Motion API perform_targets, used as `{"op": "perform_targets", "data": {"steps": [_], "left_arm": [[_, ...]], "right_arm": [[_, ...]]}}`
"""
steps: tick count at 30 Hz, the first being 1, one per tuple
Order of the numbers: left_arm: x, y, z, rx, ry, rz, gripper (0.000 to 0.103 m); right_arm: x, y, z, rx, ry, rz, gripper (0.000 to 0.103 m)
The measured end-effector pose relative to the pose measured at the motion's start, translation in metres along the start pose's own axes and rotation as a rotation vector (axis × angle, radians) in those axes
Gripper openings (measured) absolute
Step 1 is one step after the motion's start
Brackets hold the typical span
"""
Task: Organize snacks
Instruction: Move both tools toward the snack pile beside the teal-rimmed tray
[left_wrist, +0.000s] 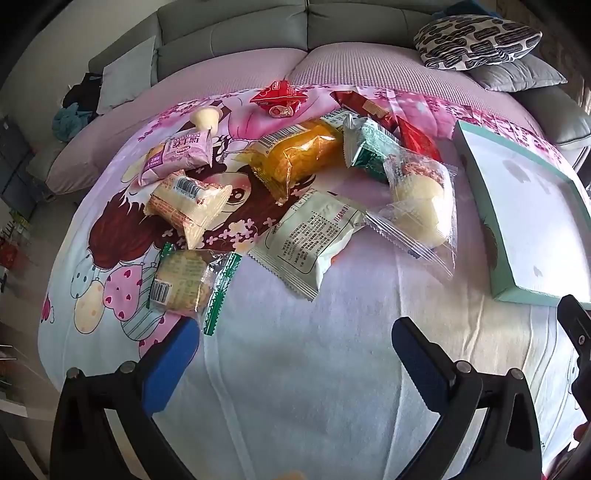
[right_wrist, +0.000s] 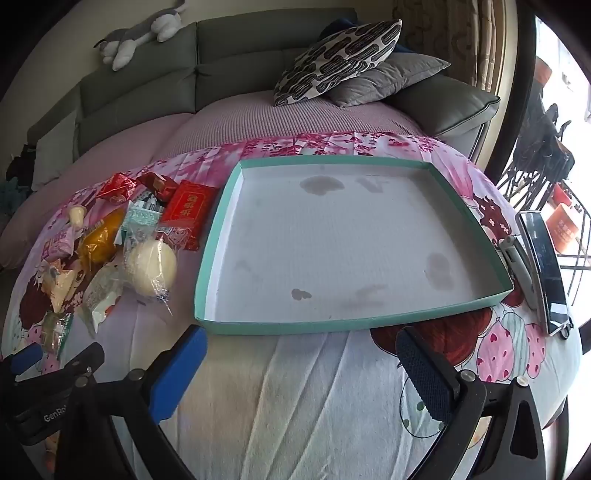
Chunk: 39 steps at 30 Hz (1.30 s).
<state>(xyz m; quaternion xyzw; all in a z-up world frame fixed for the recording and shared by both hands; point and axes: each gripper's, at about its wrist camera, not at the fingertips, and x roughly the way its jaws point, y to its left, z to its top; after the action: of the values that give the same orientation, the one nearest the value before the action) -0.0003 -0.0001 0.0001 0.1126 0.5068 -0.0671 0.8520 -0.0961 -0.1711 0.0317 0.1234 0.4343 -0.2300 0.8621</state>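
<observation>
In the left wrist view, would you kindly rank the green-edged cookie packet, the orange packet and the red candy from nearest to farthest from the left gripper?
1. Green-edged cookie packet, just beyond the left finger.
2. Orange packet, mid-pile.
3. Red candy, far edge of the pile.

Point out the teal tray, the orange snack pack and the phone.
teal tray (right_wrist: 280, 326): right wrist view, on its near outer wall.
orange snack pack (left_wrist: 299, 155): left wrist view, middle of the wrapper.
phone (right_wrist: 546, 266): right wrist view, middle of its dark screen.

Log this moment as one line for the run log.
left gripper: jaws open, empty | right gripper: jaws open, empty | shallow teal cardboard tray: empty | wrapped snacks: piled beside tray
</observation>
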Motion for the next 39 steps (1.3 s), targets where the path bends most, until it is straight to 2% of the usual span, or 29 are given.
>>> {"op": "perform_targets", "data": {"steps": [34,39], "left_arm": [[-0.002,-0.0019,-0.0004,0.01,-0.013,-0.016,0.103],[-0.003,-0.0007,-0.0011,-0.006,-0.03,-0.041,0.103]], "right_arm": [[0.0031,-0.0002,-0.0001,-0.005,0.013,-0.002,0.103],[0.0026,-0.0011,-0.0001,-0.003,0.013,-0.002,0.103]]}}
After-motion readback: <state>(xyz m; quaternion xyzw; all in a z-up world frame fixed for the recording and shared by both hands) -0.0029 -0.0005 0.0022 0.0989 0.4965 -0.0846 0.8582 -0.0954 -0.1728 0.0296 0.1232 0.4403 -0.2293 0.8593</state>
